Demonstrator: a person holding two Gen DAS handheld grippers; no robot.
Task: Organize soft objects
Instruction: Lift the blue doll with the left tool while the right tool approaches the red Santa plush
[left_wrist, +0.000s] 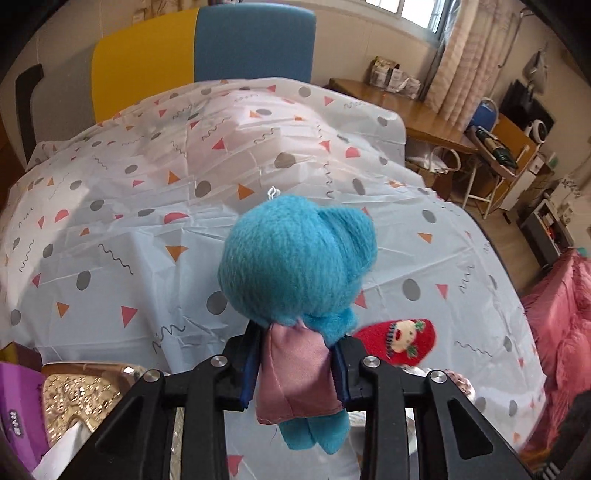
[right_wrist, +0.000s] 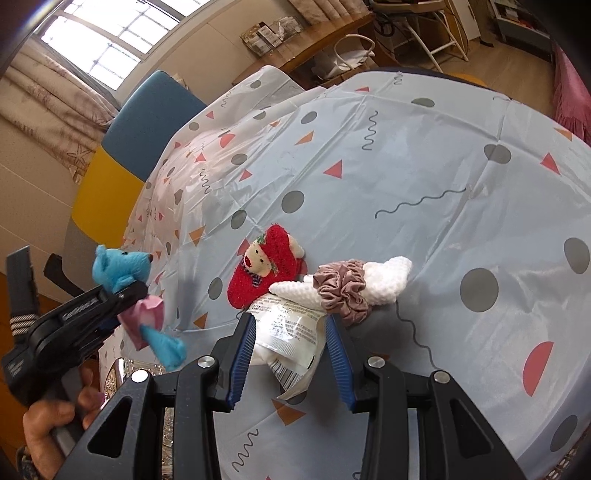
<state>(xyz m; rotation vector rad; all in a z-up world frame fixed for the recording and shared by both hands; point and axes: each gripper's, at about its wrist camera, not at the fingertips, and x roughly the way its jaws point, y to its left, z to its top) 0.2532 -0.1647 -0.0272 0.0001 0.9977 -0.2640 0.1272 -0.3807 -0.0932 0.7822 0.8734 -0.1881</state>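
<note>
Holding a blue plush toy (left_wrist: 295, 258) by its middle, the left gripper (left_wrist: 295, 365) squeezes the toy's pink dress (left_wrist: 295, 376) between its two blue pads. The toy is up in the air, off the tablecloth (left_wrist: 129, 236). Its big round head sticks out past the tips of the tongs, and its blue legs hang down behind them. In the right wrist view, the same toy (right_wrist: 122, 267) and the left gripper (right_wrist: 129, 301) show far off to the left side of the right gripper (right_wrist: 291, 332), with a person's hand (right_wrist: 51, 417) around the handle.

The right gripper is clamped on a white plastic packet (right_wrist: 288, 328) with small print on it. Both of its blue pads press on the packet's sides. The packet's far end lies on the tablecloth, just past the tips.

Just beyond the packet lies a white knitted piece (right_wrist: 388, 273) with a brown scrunchie (right_wrist: 343, 288) around its middle. To the left of those, touching the white piece, lies a red plush toy (right_wrist: 266, 266) with a small bear face on it. From the left gripper, that red toy (left_wrist: 399, 339) is just to the right of the tips and lower down, on the cloth.

A shiny gold box (left_wrist: 77, 398) sits low on the left of the left gripper, and a purple thing (left_wrist: 18, 406) is beside it.
</note>
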